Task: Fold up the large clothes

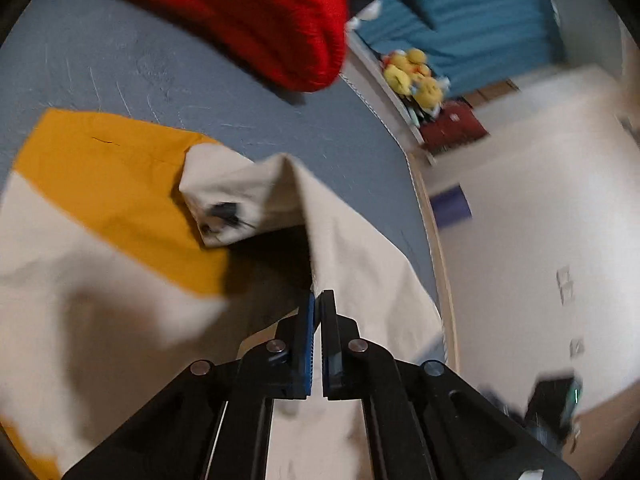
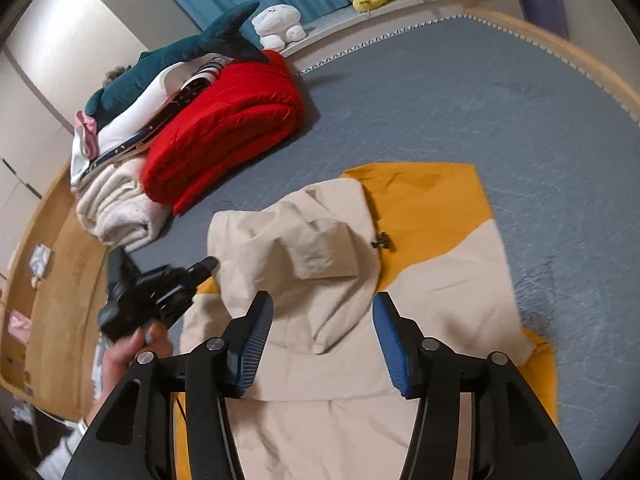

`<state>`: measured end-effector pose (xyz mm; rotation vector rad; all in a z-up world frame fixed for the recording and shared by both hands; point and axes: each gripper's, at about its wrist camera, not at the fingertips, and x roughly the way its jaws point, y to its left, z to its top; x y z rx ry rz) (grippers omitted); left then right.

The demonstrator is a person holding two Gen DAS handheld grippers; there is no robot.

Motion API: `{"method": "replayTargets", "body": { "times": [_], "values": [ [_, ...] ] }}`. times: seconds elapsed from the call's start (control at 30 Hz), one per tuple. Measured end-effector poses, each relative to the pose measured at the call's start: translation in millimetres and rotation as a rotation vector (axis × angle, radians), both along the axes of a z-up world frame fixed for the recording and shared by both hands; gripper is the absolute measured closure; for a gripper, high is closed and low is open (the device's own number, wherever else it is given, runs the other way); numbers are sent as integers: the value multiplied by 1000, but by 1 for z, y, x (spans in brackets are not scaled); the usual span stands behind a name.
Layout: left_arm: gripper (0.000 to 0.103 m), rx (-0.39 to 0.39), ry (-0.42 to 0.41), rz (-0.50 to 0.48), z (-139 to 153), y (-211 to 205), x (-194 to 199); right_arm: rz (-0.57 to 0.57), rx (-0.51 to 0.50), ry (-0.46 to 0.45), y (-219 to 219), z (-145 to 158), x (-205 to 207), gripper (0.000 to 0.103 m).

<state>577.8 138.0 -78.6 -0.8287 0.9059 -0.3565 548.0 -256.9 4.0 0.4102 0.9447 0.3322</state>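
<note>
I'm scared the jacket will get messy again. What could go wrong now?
1. The left gripper pinches only a thin edge of the jacket, so the cloth might slip out while it is lifted.
2. The hood lies bunched on the jacket, so a fold over it may turn out lumpy.
3. The right gripper is open above the hood and holds nothing, so nothing pins the jacket, and it may slide on the bed.
</note>
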Motion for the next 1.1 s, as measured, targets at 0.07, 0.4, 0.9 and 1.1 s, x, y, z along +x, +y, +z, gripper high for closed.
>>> {"method": "replayTargets", "body": {
  "times": [0.07,0.4,0.9,1.1],
  "values": [
    [103,52,21,1,12,-12,-41,8,18,10,3,-4,2,48],
    [102,180,428,42,-47,-41,-110,67,-33,84,32,-39,9,45],
    [66,-2,395,92,-55,-8,-71,126,92,113,57,-68,21,45],
    [88,-20,425,81,-68,-8,-73,106,119,176,65,-85,36,45]
  ]
}}
